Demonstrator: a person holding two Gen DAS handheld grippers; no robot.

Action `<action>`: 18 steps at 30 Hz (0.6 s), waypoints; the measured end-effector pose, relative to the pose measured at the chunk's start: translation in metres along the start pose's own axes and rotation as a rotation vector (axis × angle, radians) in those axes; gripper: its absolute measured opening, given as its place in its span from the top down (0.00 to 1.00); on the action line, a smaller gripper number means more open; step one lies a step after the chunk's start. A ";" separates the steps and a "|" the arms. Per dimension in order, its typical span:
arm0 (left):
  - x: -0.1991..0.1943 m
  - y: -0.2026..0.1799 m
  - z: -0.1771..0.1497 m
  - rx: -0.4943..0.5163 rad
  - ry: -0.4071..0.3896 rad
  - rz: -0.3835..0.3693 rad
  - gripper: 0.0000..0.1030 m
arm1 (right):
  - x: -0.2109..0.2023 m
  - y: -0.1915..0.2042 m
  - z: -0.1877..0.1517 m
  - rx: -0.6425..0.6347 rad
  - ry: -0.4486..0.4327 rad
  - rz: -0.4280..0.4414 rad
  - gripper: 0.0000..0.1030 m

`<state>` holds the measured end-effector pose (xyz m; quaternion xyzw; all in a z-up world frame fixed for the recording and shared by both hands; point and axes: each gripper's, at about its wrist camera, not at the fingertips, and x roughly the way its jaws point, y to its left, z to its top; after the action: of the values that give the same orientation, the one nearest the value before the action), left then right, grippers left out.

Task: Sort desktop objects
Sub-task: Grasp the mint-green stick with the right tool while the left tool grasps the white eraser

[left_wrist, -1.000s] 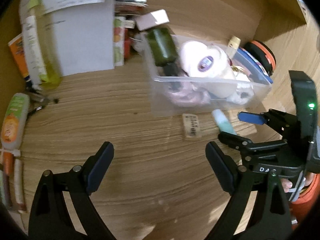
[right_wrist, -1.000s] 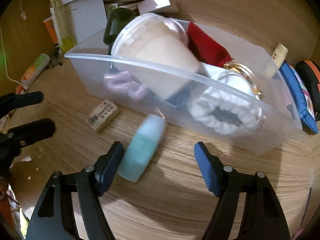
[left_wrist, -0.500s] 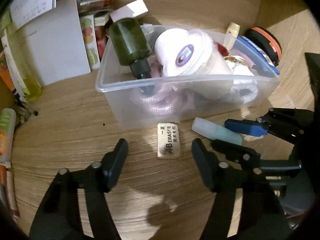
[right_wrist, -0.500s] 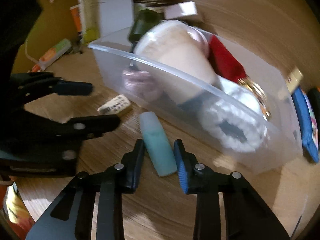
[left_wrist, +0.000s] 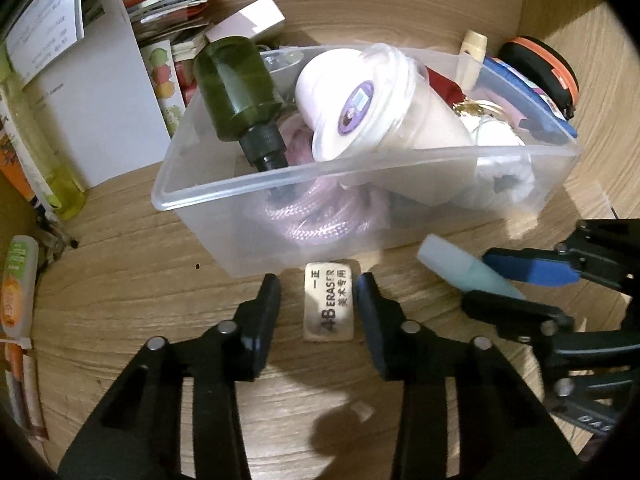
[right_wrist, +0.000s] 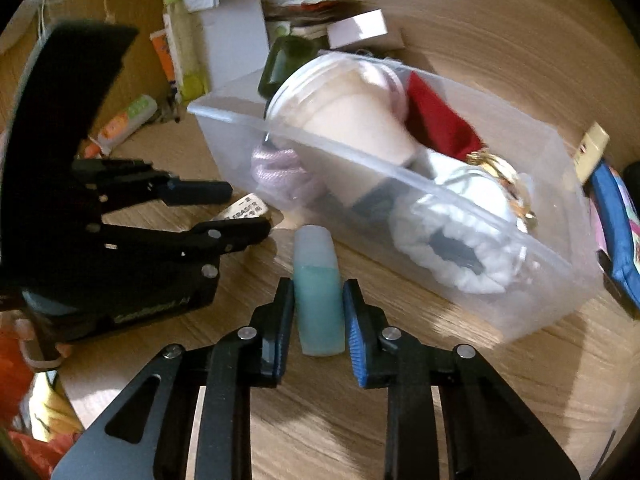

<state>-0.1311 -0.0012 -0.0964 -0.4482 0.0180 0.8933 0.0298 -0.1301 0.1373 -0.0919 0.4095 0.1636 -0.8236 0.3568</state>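
Observation:
A cream eraser (left_wrist: 329, 300) with black print lies on the wooden desk just in front of a clear plastic bin (left_wrist: 280, 178). My left gripper (left_wrist: 318, 280) straddles it. Its jaws are closing, with a gap still showing on the eraser's left side. To the right lies a pale teal tube (right_wrist: 320, 300), capped end toward the bin (right_wrist: 400, 168). My right gripper (right_wrist: 318, 284) is closing on the tube, both pads against its sides. The right wrist view shows the left gripper (right_wrist: 248, 208) around the eraser (right_wrist: 244, 212). The left wrist view shows the right gripper (left_wrist: 478, 280) around the tube (left_wrist: 460, 270).
The bin holds a dark green bottle (left_wrist: 236, 88), a lidded white cup (left_wrist: 360, 104), pink cord and white cloth. Papers and a yellow-green bottle (left_wrist: 48, 160) stand at the back left. An orange tube (left_wrist: 16, 280) lies far left, a blue pouch (left_wrist: 528, 96) beside the bin.
My left gripper came forward over the eraser and its jaws narrowed around it. The right gripper's jaws closed from wide apart onto the teal tube, which now lies in line with the fingers.

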 end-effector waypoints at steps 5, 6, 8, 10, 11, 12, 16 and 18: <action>-0.001 0.002 0.000 -0.006 -0.002 -0.011 0.78 | -0.016 -0.005 -0.002 0.037 -0.044 -0.003 0.78; -0.001 0.002 0.000 -0.007 -0.003 -0.013 0.78 | -0.021 -0.010 -0.005 0.041 -0.048 0.000 0.78; -0.003 0.002 -0.002 -0.010 -0.004 -0.009 0.78 | -0.026 -0.011 -0.005 0.051 -0.059 0.003 0.78; -0.006 0.003 -0.003 -0.016 -0.006 -0.014 0.78 | -0.033 -0.012 -0.006 0.060 -0.075 0.011 0.78; -0.009 0.003 -0.004 -0.021 -0.012 -0.014 0.78 | -0.038 -0.012 -0.007 0.064 -0.086 0.014 0.78; -0.012 0.004 -0.004 -0.028 -0.021 -0.014 0.78 | -0.040 -0.012 -0.007 0.065 -0.092 0.018 0.78; -0.033 0.006 -0.006 -0.046 -0.069 -0.019 0.78 | -0.049 -0.014 -0.005 0.064 -0.116 0.008 0.78; -0.041 0.006 -0.006 -0.048 -0.093 -0.011 0.78 | -0.055 -0.014 -0.004 0.067 -0.128 0.007 0.78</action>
<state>-0.1024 -0.0085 -0.0667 -0.4069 -0.0074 0.9131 0.0245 -0.1156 0.1737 -0.0511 0.3683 0.1114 -0.8519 0.3554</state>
